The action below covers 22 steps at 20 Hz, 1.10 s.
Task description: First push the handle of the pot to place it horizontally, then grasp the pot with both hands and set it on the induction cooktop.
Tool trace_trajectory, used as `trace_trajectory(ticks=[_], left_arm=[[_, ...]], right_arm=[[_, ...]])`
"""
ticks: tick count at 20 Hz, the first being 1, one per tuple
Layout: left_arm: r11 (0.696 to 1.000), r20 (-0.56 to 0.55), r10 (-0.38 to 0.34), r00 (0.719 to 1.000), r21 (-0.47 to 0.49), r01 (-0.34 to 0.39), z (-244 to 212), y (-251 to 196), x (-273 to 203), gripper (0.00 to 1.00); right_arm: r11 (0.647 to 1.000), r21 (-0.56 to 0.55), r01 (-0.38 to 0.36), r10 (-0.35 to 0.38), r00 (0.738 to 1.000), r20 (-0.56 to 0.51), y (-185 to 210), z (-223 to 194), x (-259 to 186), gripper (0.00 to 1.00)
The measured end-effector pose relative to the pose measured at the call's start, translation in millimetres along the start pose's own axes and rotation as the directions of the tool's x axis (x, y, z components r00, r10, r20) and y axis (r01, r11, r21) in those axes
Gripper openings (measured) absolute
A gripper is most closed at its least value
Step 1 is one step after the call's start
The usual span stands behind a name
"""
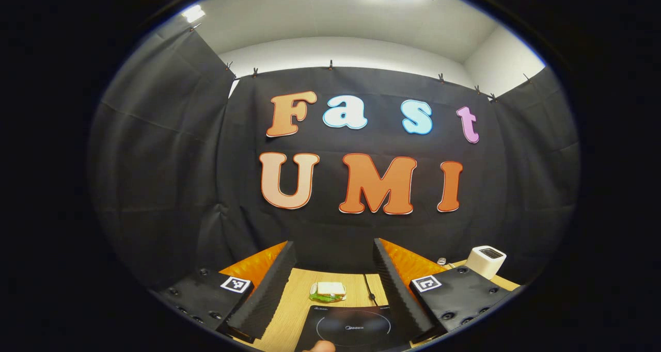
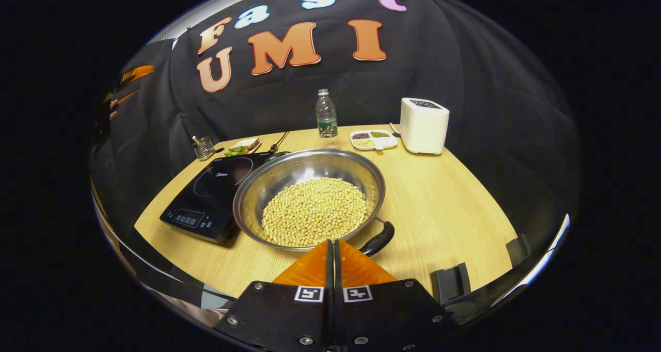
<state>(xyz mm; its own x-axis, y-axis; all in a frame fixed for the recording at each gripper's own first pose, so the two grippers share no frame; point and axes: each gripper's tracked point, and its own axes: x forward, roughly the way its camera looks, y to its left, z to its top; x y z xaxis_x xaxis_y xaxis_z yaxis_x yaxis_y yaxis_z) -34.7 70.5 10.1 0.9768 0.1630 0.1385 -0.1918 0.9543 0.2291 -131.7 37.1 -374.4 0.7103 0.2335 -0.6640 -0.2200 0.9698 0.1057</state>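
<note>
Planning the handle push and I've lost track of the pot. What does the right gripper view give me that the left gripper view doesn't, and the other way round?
Right gripper view adds: the pot of beans next to the induction cooktop, its handle just past the shut right gripper, plus a water bottle and a divided tray.
Left gripper view adds: the open left gripper, with the cooktop ahead between its fingers, and a ceiling light.
Shared: the cooktop, the sandwich and the white appliance.
</note>
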Motion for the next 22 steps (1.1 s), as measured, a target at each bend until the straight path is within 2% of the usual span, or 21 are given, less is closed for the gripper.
trace_trajectory(ticks=[3,6,10,12,14,22], left_arm=[[1.000,-0.009,-0.001,1.000,-0.005,0.001,-6.5,-1.4,0.7,0.97],[1.000,-0.017,-0.002,1.000,0.000,0.002,-9.0,-2.7,1.8,0.97],[1.000,-0.022,0.004,1.000,0.000,-0.004,-12.0,-2.5,3.3,0.98],[1.000,-0.028,-0.001,1.000,-0.003,0.001,-13.6,-4.2,3.9,0.98],[1.000,-0.031,-0.006,1.000,-0.003,0.006,-13.8,-6.9,4.1,0.99],[1.000,-0.029,-0.001,1.000,0.008,0.001,-12.6,-6.6,4.7,0.98]], right_arm=[[0.999,-0.002,-0.053,0.052,0.997,-0.060,14.6,-16.2,8.1,0.00],[0.998,-0.015,-0.064,0.062,0.993,-0.097,17.0,-24.0,17.4,0.00],[0.999,-0.011,-0.046,0.045,0.994,-0.102,9.9,-21.9,27.8,0.00],[1.000,-0.003,-0.011,0.010,0.995,-0.097,-3.4,-18.6,34.4,0.00],[0.998,0.047,-0.032,0.037,0.993,-0.108,-2.0,-18.2,36.1,0.00],[0.998,0.059,0.027,-0.022,0.995,-0.093,-30.0,-8.3,46.1,0.00]])
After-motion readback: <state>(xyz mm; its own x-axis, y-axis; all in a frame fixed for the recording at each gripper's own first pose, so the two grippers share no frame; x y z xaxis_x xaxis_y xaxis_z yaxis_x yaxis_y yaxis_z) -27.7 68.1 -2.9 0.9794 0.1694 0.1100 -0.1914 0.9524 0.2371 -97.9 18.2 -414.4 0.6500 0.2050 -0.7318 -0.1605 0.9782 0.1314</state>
